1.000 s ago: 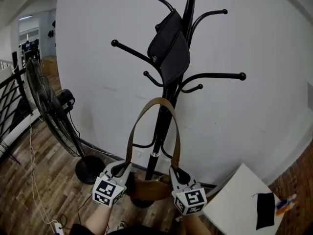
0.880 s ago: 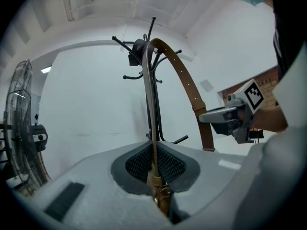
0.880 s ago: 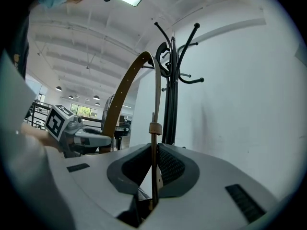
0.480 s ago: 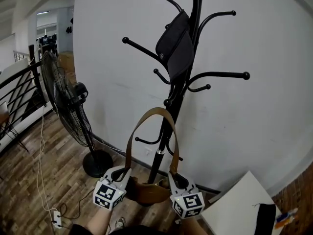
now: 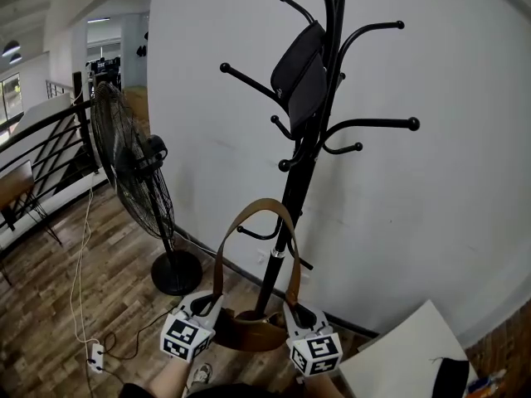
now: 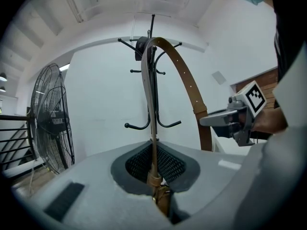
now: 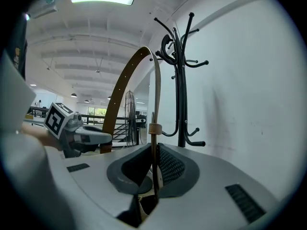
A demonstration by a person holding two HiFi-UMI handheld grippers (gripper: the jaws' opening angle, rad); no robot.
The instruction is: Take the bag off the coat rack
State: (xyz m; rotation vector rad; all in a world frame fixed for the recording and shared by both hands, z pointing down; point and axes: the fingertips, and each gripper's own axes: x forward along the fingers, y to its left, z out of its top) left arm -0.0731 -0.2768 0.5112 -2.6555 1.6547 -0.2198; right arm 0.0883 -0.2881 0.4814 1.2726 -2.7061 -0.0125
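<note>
Far left in the head view: a black railing (image 5: 80,131) above a wood floor (image 5: 50,305), with a white power strip (image 5: 96,356) and its cable lying on the boards. Next along, a black standing fan (image 5: 133,168) on a round base, near the white wall (image 5: 448,222).

Low in the middle, the left claw (image 5: 207,303), closed tight on one end of the brown strap (image 5: 255,208). In the left gripper view, the same left claw (image 6: 156,169) pinching the strap (image 6: 186,75) at its buckle end, pads pressed on the leather.

Between the two claws, the brown bag (image 5: 247,332), hanging low, just in front of the foot of the coat rack (image 5: 309,152). Strap arched upright from one claw to the other, crossing in front of the pole. From both gripper views, a free loop with the rack standing behind it, apart.

On the other side, the right claw (image 5: 294,309), likewise clamped on the strap's other end. In the right gripper view, the right claw (image 7: 153,169) with jaws narrowly apart, the strap (image 7: 122,85) edge-on between them and gripped.

Higher on the rack, a black pouch (image 5: 300,73) hung from an upper hook. At bottom right, a white surface (image 5: 398,359) with a black cloth (image 5: 452,380) at its edge.
</note>
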